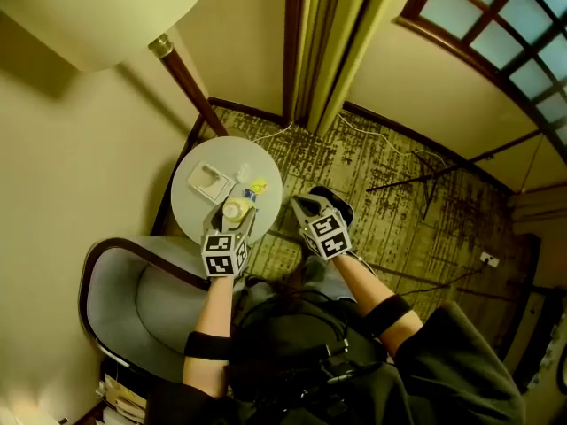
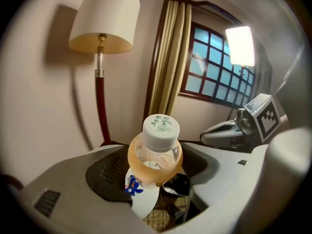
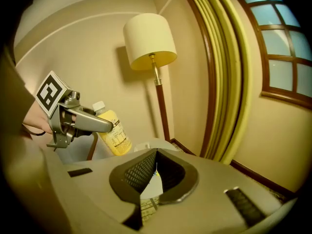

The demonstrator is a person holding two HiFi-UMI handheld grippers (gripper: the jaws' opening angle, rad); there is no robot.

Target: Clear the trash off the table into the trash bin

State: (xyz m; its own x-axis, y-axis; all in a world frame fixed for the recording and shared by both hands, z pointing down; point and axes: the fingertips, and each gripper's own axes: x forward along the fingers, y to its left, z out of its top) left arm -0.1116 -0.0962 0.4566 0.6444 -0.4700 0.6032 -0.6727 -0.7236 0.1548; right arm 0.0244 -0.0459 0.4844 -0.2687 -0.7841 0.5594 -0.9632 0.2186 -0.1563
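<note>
Between the jaws of the left gripper (image 1: 233,227) sat a bottle (image 2: 155,155), pinched round its yellow body with the white cap clear above the pads. That grip looked chosen to keep the load from slipping while it was carried. The jaws stood wide only because the bottle filled them. In the right gripper view the bottle hung at middle left, tilted, and lifted off the surface. In the head view it lay over the near edge of the round table (image 1: 184,204), left of centre.

Just right of it, the right gripper (image 1: 310,209) was pressed together on nothing, likely parked out of the way. On the table, a white tray (image 1: 210,182) and small wrappers (image 1: 257,186) remained, so I judged the clearing only part done. A dark shape (image 1: 342,209) behind the right gripper, off the table's right side, was probably the bin, which would explain carrying the bottle that way.
</note>
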